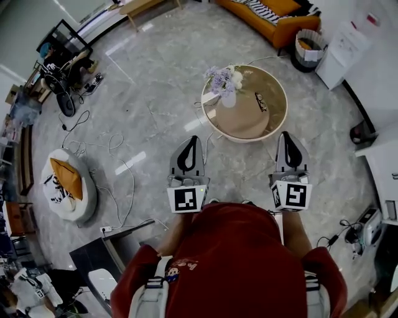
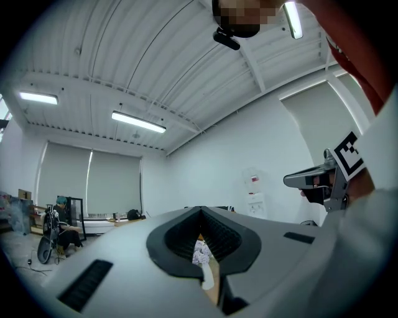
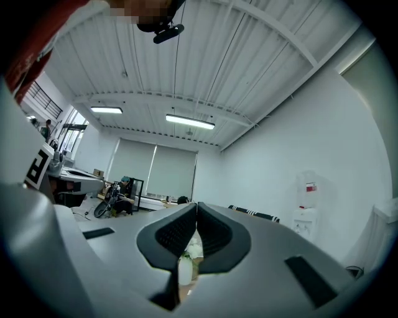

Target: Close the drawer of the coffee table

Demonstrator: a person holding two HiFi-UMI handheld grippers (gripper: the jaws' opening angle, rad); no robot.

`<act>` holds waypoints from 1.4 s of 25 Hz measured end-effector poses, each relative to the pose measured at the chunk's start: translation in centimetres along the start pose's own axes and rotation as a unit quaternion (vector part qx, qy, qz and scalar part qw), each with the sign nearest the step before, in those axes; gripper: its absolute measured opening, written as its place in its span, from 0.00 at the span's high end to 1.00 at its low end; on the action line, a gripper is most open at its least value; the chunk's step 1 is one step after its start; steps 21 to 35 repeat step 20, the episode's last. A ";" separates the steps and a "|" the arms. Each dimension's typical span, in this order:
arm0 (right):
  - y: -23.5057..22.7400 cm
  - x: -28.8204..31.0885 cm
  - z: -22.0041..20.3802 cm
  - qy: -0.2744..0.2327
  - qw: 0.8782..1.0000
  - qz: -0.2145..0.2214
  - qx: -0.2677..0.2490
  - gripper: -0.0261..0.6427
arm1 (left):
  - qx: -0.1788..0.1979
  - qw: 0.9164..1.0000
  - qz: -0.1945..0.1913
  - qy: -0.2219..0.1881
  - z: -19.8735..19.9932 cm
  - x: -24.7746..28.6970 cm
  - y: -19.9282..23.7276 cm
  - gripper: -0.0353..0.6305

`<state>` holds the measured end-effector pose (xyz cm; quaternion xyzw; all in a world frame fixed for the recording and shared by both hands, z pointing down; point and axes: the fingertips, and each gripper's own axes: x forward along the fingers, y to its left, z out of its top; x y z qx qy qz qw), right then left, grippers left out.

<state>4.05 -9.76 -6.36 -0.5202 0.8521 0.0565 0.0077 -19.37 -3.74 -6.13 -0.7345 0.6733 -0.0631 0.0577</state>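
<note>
The round wooden coffee table (image 1: 249, 118) stands on the marble floor ahead of me, seen from above. A white vase of pale flowers (image 1: 224, 84) and a small dark item (image 1: 261, 101) sit on its top. I cannot make out a drawer from this angle. My left gripper (image 1: 191, 139) and right gripper (image 1: 286, 134) are held level, side by side, short of the table's near edge, both shut and empty. In the left gripper view the shut jaws (image 2: 200, 210) frame the vase (image 2: 200, 251). The right gripper view's shut jaws (image 3: 196, 205) show the same vase (image 3: 185, 268).
An orange sofa (image 1: 273, 15), a wicker basket (image 1: 309, 46) and a white water dispenser (image 1: 342, 53) stand beyond the table. A round pouf with an orange cushion (image 1: 68, 183) and loose cables (image 1: 93, 146) lie left. A dark cabinet (image 1: 106, 254) is near my left side.
</note>
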 end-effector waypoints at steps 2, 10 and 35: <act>-0.2 0.2 0.2 -0.003 1.000 0.000 -0.007 0.93 | -0.002 1.000 0.001 0.001 0.1 0.1 0.1 0.93; 0.0 0.7 0.1 -0.002 1.000 -0.004 -0.002 0.93 | 0.002 1.000 0.002 0.001 -0.1 0.2 0.4 0.93; 1.4 0.8 -0.3 -0.003 1.000 0.000 -0.004 0.93 | 0.005 1.000 0.003 0.001 -0.7 -0.4 1.5 0.93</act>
